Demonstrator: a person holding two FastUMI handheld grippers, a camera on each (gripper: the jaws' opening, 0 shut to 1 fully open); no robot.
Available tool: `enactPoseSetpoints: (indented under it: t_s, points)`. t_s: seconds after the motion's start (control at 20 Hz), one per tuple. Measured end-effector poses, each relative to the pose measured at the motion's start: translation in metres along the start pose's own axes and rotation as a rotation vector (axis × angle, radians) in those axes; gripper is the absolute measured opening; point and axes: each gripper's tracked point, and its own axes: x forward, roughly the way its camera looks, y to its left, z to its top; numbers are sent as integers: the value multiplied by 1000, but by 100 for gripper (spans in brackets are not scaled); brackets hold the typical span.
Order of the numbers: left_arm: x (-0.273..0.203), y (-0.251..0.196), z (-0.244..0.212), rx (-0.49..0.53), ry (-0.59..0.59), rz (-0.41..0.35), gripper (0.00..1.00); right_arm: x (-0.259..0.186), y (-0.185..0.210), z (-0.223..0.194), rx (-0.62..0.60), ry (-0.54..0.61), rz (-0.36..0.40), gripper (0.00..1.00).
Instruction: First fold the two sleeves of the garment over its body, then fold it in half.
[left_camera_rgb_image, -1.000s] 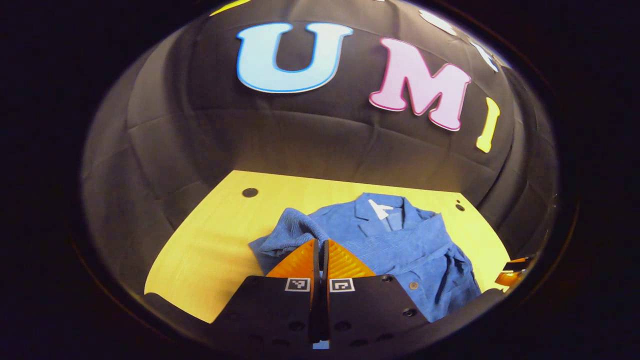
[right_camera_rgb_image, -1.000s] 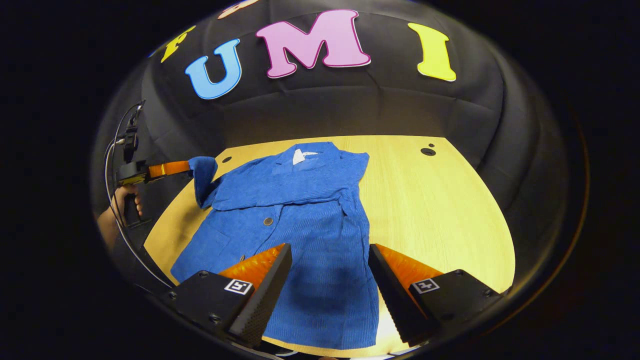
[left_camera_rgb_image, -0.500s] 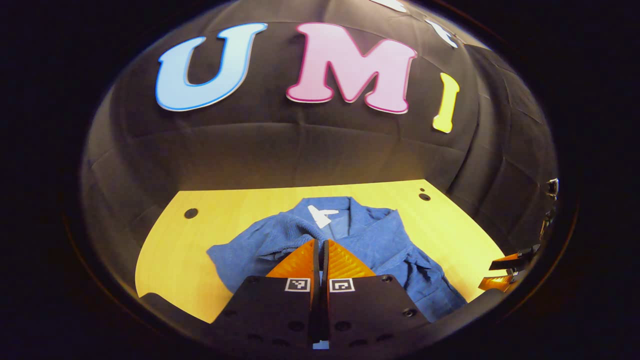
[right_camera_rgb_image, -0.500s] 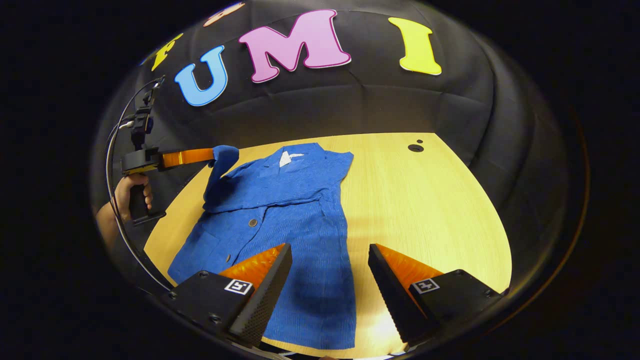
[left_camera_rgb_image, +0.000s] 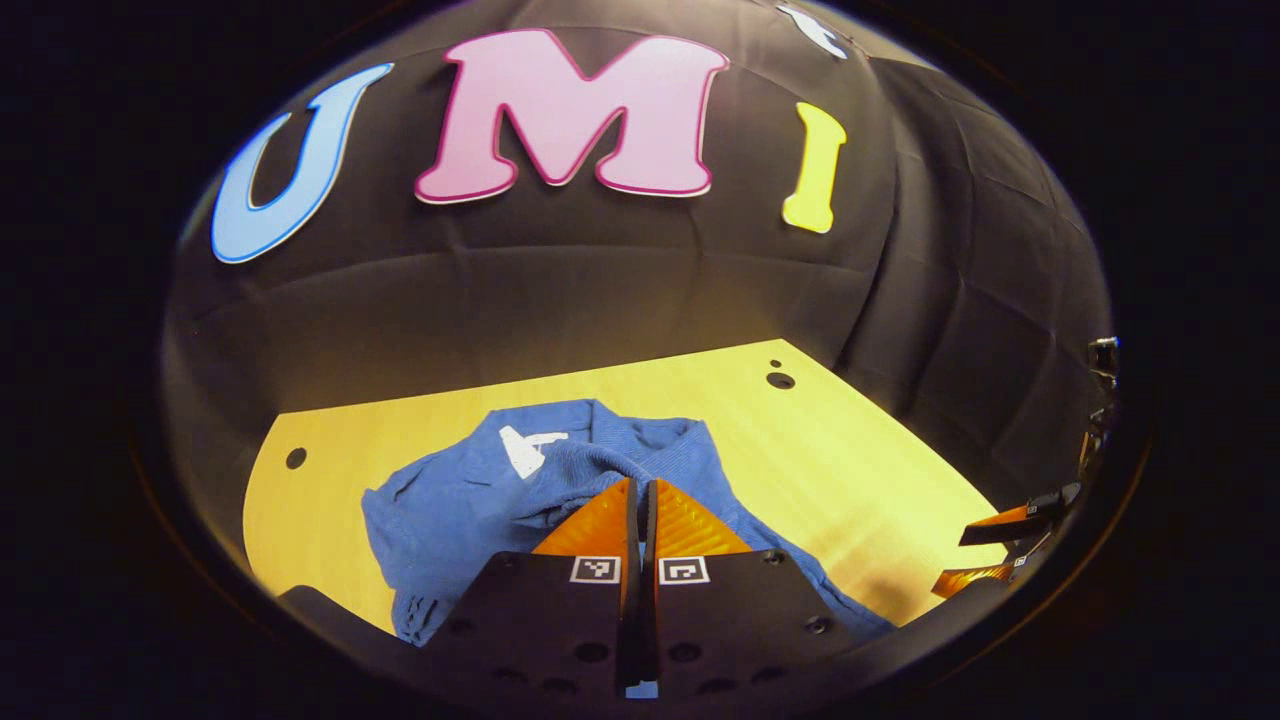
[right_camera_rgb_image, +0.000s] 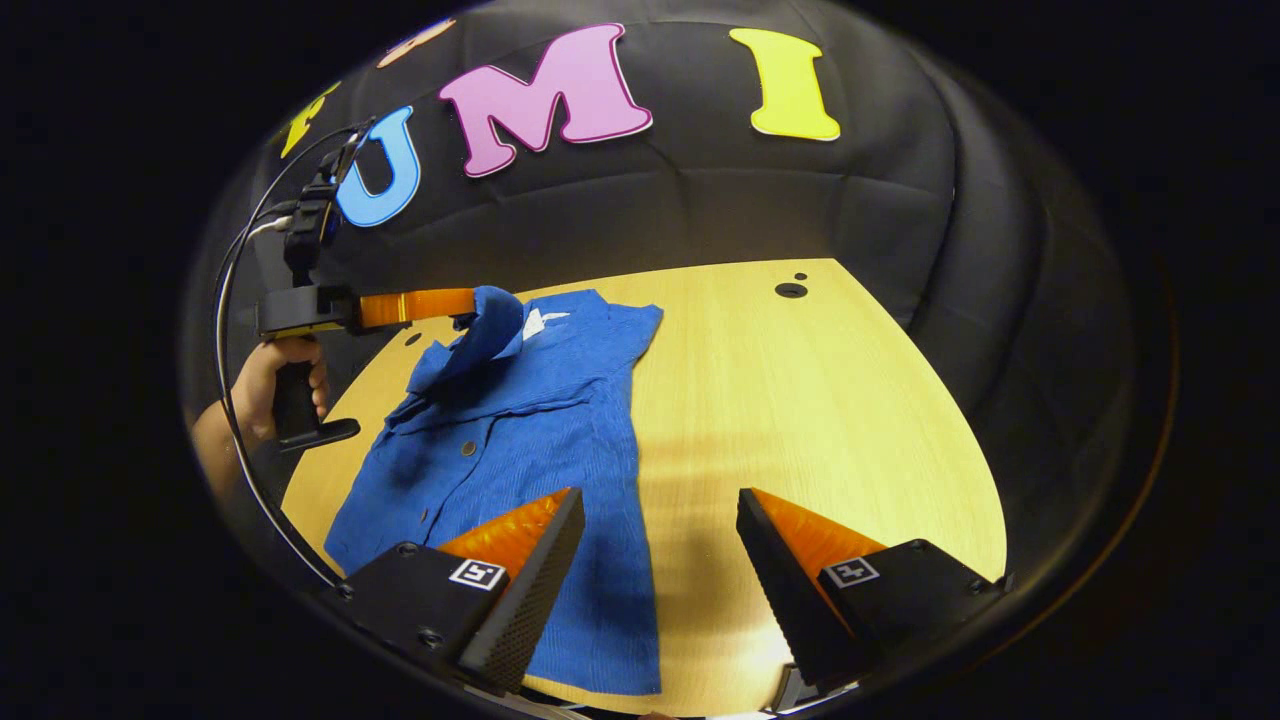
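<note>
My left gripper (left_camera_rgb_image: 641, 495) has its fingers pressed together at the bottom centre of the left gripper view, pinching a fold of the blue sleeve (left_camera_rgb_image: 590, 462) — the cloth bunches up right at the tips. From the right gripper view I see that same gripper (right_camera_rgb_image: 465, 302) in the upper left of the frame, held level by a hand (right_camera_rgb_image: 272, 375) on its grip, a cable (right_camera_rgb_image: 232, 330) looping down beside it, and the sleeve (right_camera_rgb_image: 497, 318) lifted off the table and draped over the shirt's collar end. My right gripper (right_camera_rgb_image: 655, 520) sits at the bottom of its own view with the fingers spread wide and nothing between them; it hovers above the shirt's hem, the near finger over blue cloth, the other over bare wood. In the left gripper view it (left_camera_rgb_image: 985, 555) pokes in at the lower right edge. The shirt (right_camera_rgb_image: 520, 440) lies flat on the table (right_camera_rgb_image: 820, 400), left of centre in the right gripper view, collar toward the far wall — its other sleeve is already folded across the chest. Two small dark holes (right_camera_rgb_image: 790, 289) mark the table's far right corner.
</note>
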Motion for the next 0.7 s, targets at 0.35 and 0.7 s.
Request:
enactPoseSetpoints:
  t_s: [0.35, 0.7]
  points:
    - [21, -19, 14, -50, -62, 6, 45, 4, -6, 1, 11, 11, 3, 99]
    - [-37, 6, 1, -37, -117, 37, 86, 8, 10, -3, -1, 28, 26, 99]
